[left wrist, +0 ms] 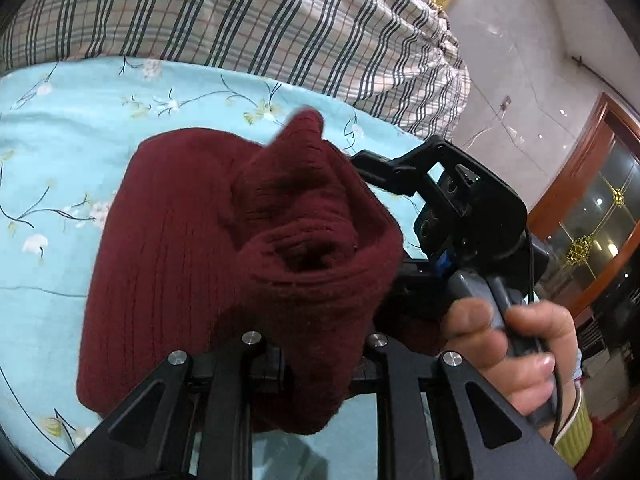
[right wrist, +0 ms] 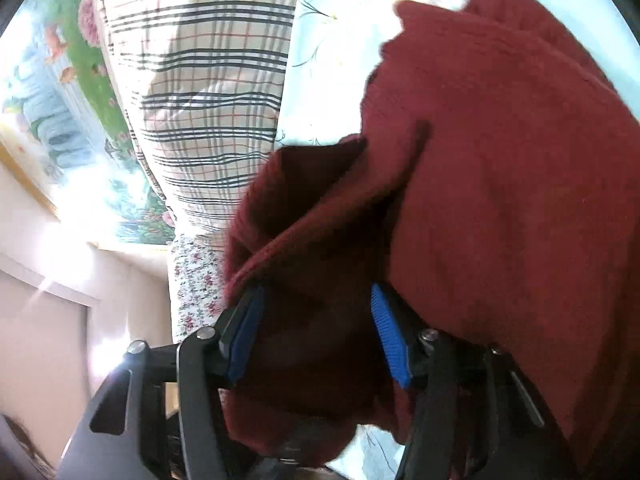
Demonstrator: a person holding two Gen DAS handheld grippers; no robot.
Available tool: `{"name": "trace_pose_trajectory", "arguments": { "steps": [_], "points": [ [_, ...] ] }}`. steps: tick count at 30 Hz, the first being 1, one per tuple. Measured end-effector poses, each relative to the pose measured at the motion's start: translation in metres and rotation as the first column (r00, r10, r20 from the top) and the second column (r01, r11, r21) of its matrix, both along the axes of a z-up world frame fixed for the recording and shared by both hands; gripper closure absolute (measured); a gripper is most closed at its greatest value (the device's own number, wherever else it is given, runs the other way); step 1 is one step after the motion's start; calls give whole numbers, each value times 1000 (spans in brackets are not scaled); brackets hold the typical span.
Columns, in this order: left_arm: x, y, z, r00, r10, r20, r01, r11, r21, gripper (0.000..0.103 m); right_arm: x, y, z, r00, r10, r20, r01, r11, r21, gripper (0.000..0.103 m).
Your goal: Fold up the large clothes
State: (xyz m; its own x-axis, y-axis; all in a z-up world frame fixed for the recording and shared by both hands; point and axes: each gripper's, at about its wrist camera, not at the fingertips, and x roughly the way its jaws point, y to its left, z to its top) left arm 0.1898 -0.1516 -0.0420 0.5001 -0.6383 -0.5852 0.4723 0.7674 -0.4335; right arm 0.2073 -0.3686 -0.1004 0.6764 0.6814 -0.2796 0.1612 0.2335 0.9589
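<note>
A dark red knit sweater (left wrist: 168, 248) lies on a light blue floral bedsheet (left wrist: 60, 140). One bunched fold of it rises over my left gripper (left wrist: 316, 360) and hides the fingertips; the jaws look shut on that fold. In the right wrist view the sweater (right wrist: 500, 200) fills the right side. My right gripper (right wrist: 316, 332) stands open, its blue pads (right wrist: 390, 336) apart with loose red knit hanging between them. The left wrist view also shows the right gripper's black housing (left wrist: 472, 204) beside the fold, held by a person's hand (left wrist: 516, 340).
A plaid quilt (left wrist: 280, 20) is heaped along the far edge of the bed, also seen as the plaid quilt (right wrist: 200, 100). A wooden cabinet with glass doors (left wrist: 592, 208) stands beyond the bed. A landscape picture (right wrist: 60, 100) hangs on the wall.
</note>
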Motion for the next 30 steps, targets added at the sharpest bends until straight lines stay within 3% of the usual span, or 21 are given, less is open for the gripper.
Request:
{"name": "trace_pose_trajectory", "arguments": {
  "steps": [4, 6, 9, 12, 14, 15, 19, 21, 23, 25, 27, 30],
  "points": [
    [3, 3, 3, 1000, -6, 14, 6, 1000, 16, 85, -4, -8, 0, 999, -19, 31, 16, 997, 70, 46],
    [3, 0, 5, 1000, -12, 27, 11, 999, 39, 85, -7, -12, 8, 999, -25, 43, 23, 999, 42, 45],
    [-4, -1, 4, 999, -14, 39, 12, 998, 55, 85, -1, -10, 22, 1000, 13, 11, -12, 994, -106, 43],
    [-8, -2, 3, 999, -13, 46, 10, 997, 75, 86, 19, 5, 29, 995, 71, -73, -88, 961, -263, 45],
    [-8, -6, 9, 999, -13, 50, 9, 996, 83, 85, 35, 16, 35, 989, 93, -116, -131, 912, -389, 79],
    [-9, -9, 15, 998, -13, 60, 8, 997, 81, 85, 41, 20, 39, 986, 98, -134, -148, 884, -443, 85],
    [-11, -28, 43, 991, -37, 128, 32, 999, 35, 85, 38, 21, 85, 986, 164, 36, -121, 842, -526, 86],
    [-10, -44, 44, 990, -61, 131, 57, 998, 35, 85, 27, 16, 114, 970, 200, 141, -83, 810, -581, 86],
    [-7, -67, 30, 989, -99, 107, 93, 994, 64, 85, 21, 6, 123, 965, 207, 160, -60, 770, -635, 86],
    [-3, -82, 12, 991, -122, 62, 116, 989, 88, 85, 18, -13, 110, 974, 191, 121, -63, 743, -667, 86],
    [-1, -94, -7, 990, -136, 28, 132, 984, 121, 85, 19, -37, 77, 989, 142, 43, -80, 750, -656, 86],
    [-6, -102, -12, 987, -151, 50, 142, 978, 151, 84, 14, -62, 39, 996, 80, -45, -90, 771, -630, 86]
  ]
}}
